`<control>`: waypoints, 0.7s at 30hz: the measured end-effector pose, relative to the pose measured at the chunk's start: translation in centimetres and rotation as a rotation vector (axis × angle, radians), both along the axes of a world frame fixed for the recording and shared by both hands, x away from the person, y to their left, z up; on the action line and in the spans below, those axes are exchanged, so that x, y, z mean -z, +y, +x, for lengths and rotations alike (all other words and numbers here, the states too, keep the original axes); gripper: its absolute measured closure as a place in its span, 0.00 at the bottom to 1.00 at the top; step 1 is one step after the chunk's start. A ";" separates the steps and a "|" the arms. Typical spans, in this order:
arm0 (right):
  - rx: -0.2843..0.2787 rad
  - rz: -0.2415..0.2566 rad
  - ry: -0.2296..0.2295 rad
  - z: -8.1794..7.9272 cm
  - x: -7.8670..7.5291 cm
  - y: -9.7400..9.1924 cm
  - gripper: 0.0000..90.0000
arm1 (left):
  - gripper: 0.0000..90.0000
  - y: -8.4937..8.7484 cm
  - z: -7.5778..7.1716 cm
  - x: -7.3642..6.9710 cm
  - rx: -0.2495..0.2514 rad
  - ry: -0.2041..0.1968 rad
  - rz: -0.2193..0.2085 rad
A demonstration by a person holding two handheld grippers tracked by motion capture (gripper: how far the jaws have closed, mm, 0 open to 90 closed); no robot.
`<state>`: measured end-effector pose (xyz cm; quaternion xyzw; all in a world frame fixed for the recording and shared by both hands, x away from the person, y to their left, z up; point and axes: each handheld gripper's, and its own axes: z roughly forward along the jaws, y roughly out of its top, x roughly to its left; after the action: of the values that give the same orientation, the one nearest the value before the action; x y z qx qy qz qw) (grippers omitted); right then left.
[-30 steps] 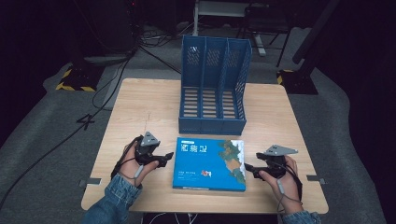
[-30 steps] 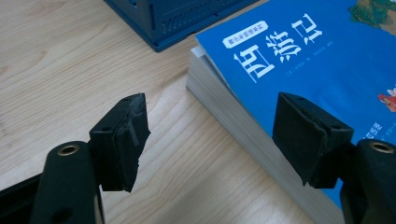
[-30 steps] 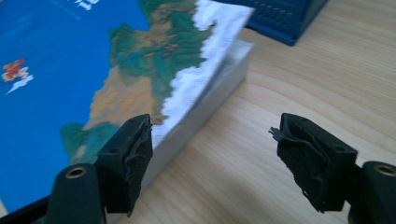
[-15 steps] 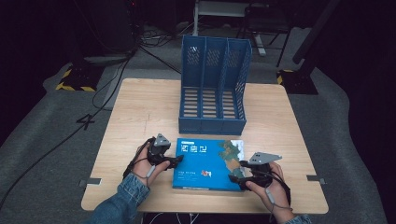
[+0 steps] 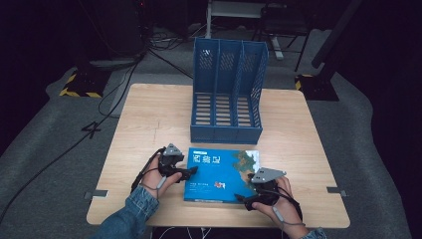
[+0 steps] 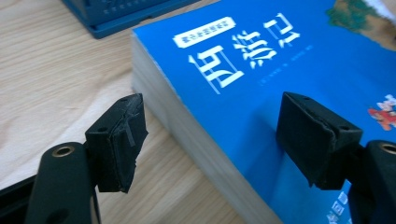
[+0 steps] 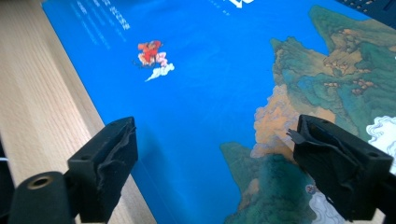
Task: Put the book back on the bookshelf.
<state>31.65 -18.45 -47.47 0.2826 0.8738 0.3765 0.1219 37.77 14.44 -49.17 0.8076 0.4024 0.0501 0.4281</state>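
A blue book (image 5: 219, 172) with a painted landscape on its cover lies flat near the table's front edge. My left gripper (image 5: 190, 171) is open at the book's left edge. In the left gripper view (image 6: 212, 112) one jaw hangs over bare wood and the other over the cover (image 6: 280, 60), neither pad touching. My right gripper (image 5: 245, 199) is at the book's front right corner. Its jaws (image 7: 213, 133) have just been opening and stand open above the cover (image 7: 201, 70), one jaw at the book's edge; the pads press on nothing.
A blue three-slot file holder (image 5: 226, 94) stands upright just behind the book, its front lip near the book's far edge (image 6: 121, 11). The wooden table (image 5: 149, 114) has bare room left and right. Cables, dark stands and a striped base (image 5: 77, 84) lie on the floor beyond.
Both hands have closed in on the book. The left gripper moved right to its left edge; the right gripper moved left onto its front right corner.
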 end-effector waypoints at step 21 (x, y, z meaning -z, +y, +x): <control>0.019 0.052 -0.043 0.0 0.7 0.0 0.15 | 0.44 0.3 -0.5 -0.5 0.018 -0.025 -0.033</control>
<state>31.61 -18.44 -48.20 0.2859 0.8582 0.4038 0.1368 37.30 14.79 -48.69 0.8034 0.3906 0.0497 0.4467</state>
